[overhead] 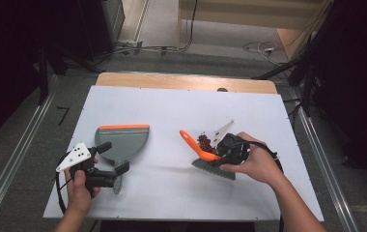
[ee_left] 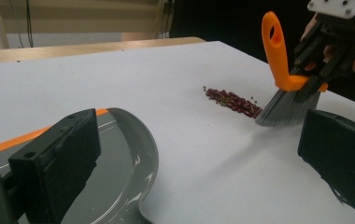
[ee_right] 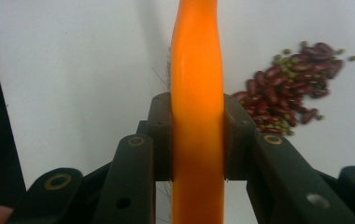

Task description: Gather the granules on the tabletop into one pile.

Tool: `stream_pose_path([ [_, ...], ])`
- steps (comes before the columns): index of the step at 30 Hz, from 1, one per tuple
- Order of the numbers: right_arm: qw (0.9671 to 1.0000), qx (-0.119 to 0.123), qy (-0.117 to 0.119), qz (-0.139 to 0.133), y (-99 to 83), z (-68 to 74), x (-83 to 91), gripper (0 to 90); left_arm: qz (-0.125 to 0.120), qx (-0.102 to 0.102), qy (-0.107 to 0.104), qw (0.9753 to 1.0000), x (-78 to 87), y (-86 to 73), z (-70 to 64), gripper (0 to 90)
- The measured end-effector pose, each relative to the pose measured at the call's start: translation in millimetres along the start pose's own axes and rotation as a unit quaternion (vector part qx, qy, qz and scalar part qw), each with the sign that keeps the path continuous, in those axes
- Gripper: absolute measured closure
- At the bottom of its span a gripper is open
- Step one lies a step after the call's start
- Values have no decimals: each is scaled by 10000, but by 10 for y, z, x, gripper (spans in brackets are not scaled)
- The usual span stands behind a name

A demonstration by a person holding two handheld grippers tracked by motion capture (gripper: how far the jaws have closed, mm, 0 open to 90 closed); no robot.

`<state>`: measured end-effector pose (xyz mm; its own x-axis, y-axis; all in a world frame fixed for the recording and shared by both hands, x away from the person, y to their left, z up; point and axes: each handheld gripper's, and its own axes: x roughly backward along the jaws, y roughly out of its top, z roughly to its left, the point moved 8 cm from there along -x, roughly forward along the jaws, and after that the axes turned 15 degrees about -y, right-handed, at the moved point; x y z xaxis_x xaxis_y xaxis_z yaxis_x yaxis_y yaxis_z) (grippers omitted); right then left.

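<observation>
A grey dustpan (overhead: 123,139) with an orange front lip lies at the left of the white board. My left gripper (overhead: 113,157) hovers open at its rear, where the handle begins, gripping nothing. In the left gripper view its jaws (ee_left: 194,163) stand wide apart, and the pan's curved back wall (ee_left: 138,154) lies by the left jaw. My right gripper (overhead: 218,155) is shut on the orange handle of a grey-bristled brush (overhead: 202,153). The bristles rest beside a small pile of red and green beans (overhead: 204,141). The right gripper view shows the pads (ee_right: 234,135) clamping the handle (ee_right: 197,56), beans (ee_right: 287,88) to its right.
The white board (overhead: 172,106) covers a wooden table whose far edge (overhead: 186,81) shows behind it. Metal rails (overhead: 12,159) run along both sides on the floor, and cables (overhead: 261,48) lie beyond the table.
</observation>
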<state>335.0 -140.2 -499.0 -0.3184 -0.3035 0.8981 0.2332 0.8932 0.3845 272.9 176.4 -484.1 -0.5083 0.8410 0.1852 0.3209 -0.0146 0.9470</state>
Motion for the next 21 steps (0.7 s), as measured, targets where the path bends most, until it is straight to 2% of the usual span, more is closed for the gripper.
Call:
stream_pose_path([
  [1,10000,5,36,22,-2,15,-28,687,-5,-2,0,10000,-1,1,-2,0],
  [2,9999,112,22,31,-4,10,-71,688,-16,-10,3,10000,0,4,-3,0],
  [3,9999,93,-25,55,0,2,-99,688,-24,-15,3,10000,3,8,-7,0],
  [12,9997,173,-104,-127,92,-236,-230,684,-37,-32,-8,10000,12,16,-12,0],
  [13,9997,125,-147,-125,102,-267,-241,684,-43,-29,-9,10000,12,17,-12,0],
  [16,9999,5,-76,-154,117,-321,-272,683,-24,-37,-6,10000,13,13,-10,0],
  [17,9997,71,-67,-207,125,-343,-285,683,-29,-28,-4,10000,10,12,-11,0],
  [19,9998,41,-54,-202,133,-370,-296,682,-26,-26,-8,10000,7,10,-10,0],
  [21,9998,-41,-147,-156,139,-405,-297,682,-26,-24,-14,10000,1,8,-11,0],
])
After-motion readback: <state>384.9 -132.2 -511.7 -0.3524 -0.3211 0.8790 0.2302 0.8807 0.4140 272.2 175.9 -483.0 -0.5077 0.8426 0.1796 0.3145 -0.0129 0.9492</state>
